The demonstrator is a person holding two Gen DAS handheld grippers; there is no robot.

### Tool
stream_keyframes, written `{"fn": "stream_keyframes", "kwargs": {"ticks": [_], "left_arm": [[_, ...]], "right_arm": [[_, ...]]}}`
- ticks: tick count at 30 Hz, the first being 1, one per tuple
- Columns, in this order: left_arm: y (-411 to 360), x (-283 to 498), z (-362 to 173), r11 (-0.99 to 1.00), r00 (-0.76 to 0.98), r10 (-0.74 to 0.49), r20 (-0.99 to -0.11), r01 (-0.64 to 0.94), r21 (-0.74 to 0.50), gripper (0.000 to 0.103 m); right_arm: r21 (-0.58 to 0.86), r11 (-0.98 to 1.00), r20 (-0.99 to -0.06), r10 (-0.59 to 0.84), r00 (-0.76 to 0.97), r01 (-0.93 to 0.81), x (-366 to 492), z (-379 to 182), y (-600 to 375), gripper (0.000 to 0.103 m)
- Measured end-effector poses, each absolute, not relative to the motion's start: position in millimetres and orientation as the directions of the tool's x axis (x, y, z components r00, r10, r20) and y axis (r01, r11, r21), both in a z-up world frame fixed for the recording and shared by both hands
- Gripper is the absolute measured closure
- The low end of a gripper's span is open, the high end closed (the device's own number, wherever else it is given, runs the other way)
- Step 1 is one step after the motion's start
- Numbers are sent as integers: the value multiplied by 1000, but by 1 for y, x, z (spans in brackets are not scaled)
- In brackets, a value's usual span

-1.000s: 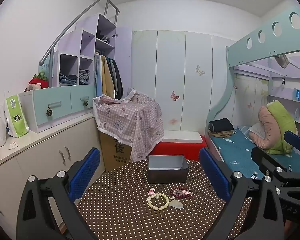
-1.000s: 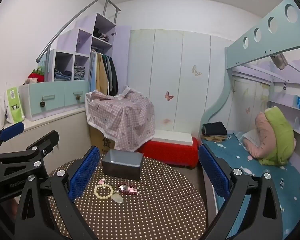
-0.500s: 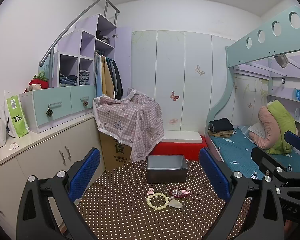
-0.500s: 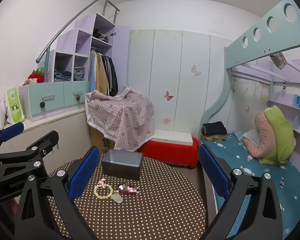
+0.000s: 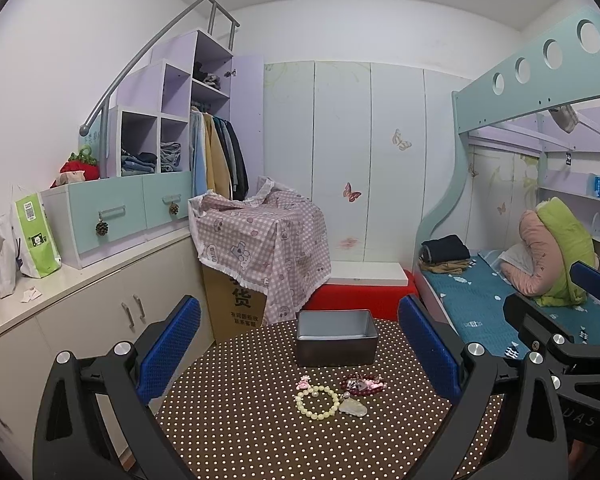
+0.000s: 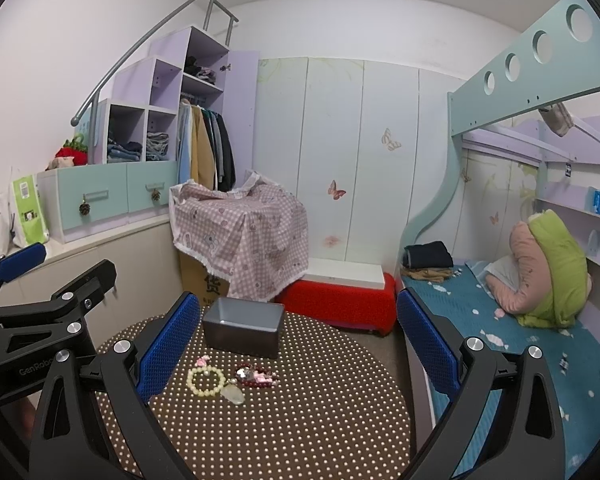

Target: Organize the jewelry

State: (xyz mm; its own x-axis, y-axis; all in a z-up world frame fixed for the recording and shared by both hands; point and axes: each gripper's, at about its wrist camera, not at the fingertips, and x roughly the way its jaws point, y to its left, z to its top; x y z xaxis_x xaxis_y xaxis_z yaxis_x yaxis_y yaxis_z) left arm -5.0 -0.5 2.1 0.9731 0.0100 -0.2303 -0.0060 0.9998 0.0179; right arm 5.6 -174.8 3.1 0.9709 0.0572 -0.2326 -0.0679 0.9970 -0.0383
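Observation:
A cream bead bracelet [image 5: 317,401] lies on the round brown polka-dot table [image 5: 240,420], with a small pink clip [image 5: 303,382] behind it, a dark red bead piece [image 5: 362,385] to its right and a pale stone pendant [image 5: 353,408] beside it. A grey metal box [image 5: 336,338] stands open behind them. My left gripper [image 5: 300,352] is open and empty, above the near table. My right gripper [image 6: 298,350] is open and empty, to the right of the jewelry. The right wrist view also shows the bracelet [image 6: 206,378], the red piece [image 6: 256,375], the pendant [image 6: 233,394] and the box [image 6: 243,328].
A cardboard box under a pink checked cloth [image 5: 260,236] stands behind the table, with a red stool [image 5: 360,294] next to it. White cabinets [image 5: 80,312] run along the left. A bunk bed with a teal mattress [image 5: 500,304] is on the right.
Both views have shifted only slightly; the jewelry and box sit a touch higher in the left wrist view. Nothing on the table has moved and both grippers stay open.

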Motion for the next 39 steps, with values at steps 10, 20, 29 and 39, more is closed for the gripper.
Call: {"fn": "stream_keyframes", "kwargs": {"ticks": [10,20,29,39], "left_arm": [[-1,-4,2,1000,973,11,-230,-7,19,7],[-2,-4,1,1000,973,10,-231,-6,19,7],[-2,-4,1,1000,973,10,-231,-6,18,7],[-2,-4,0,1000,972,10,-233,-6,17,7]], "right_arm": [[-35,997,-234,59,971,-69,6,3,-176,8],[-35,997,-234,57,970,-68,6,1,-177,8],[-34,997,-233,58,971,-68,6,2,-177,8],[-33,997,-236,59,970,-68,7,2,-177,8]]}}
